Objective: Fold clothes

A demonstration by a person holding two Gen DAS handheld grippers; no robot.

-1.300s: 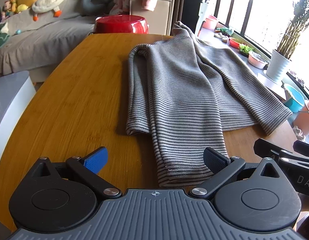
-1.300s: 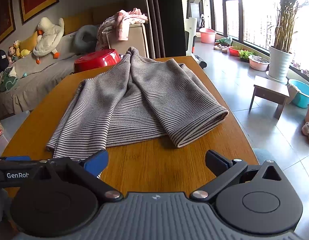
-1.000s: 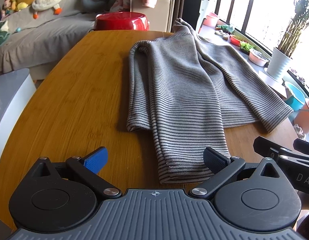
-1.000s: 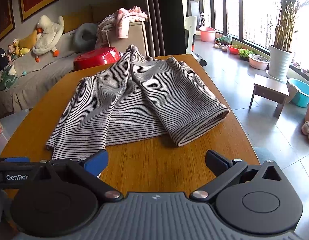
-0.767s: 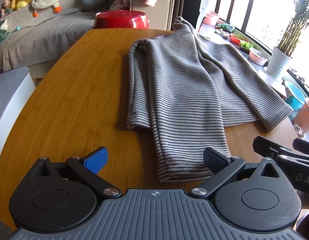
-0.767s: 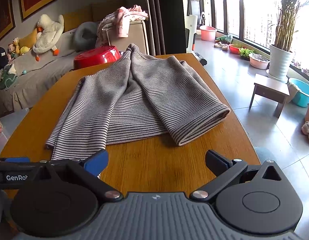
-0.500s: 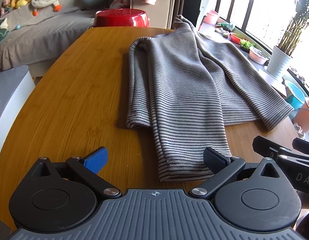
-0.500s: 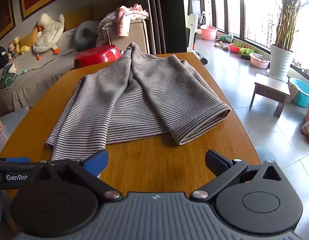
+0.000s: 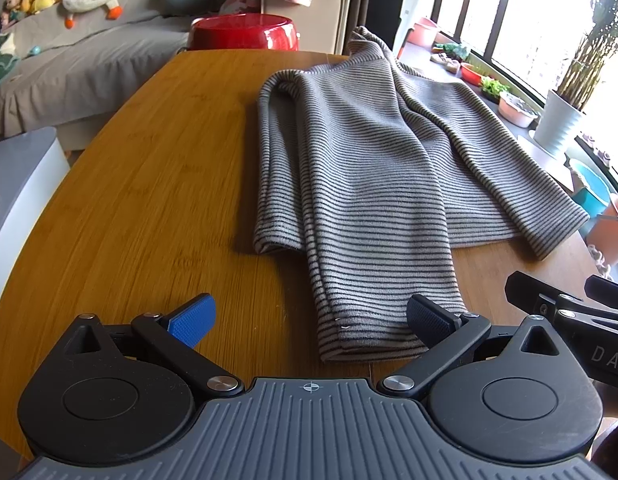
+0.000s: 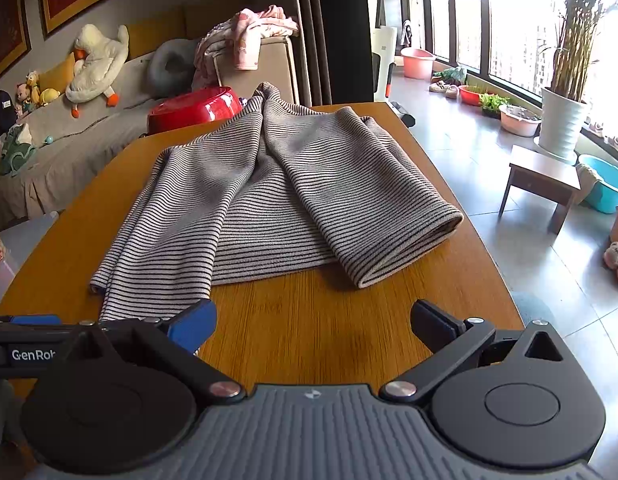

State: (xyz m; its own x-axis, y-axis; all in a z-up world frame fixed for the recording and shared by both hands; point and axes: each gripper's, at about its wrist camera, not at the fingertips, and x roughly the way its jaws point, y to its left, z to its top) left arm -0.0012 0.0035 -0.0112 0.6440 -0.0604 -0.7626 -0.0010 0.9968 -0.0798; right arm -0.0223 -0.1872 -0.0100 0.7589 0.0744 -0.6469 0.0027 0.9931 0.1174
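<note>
Little has changed over the last second: the striped sweater (image 9: 373,184) has only drifted slightly nearer in both views as the grippers creep toward it, so folding has not started. It lies across the middle of the wooden table (image 9: 149,184), one sleeve reaching the near edge, the other toward the right edge. The left gripper (image 9: 309,320) and right gripper (image 10: 313,320) both stand wide open, empty. The sweater's far end drops out of sight behind the table's far edge.

sweater (image 9: 369,184) on table (image 9: 157,184) | basin (image 9: 245,32) behind table
</note>
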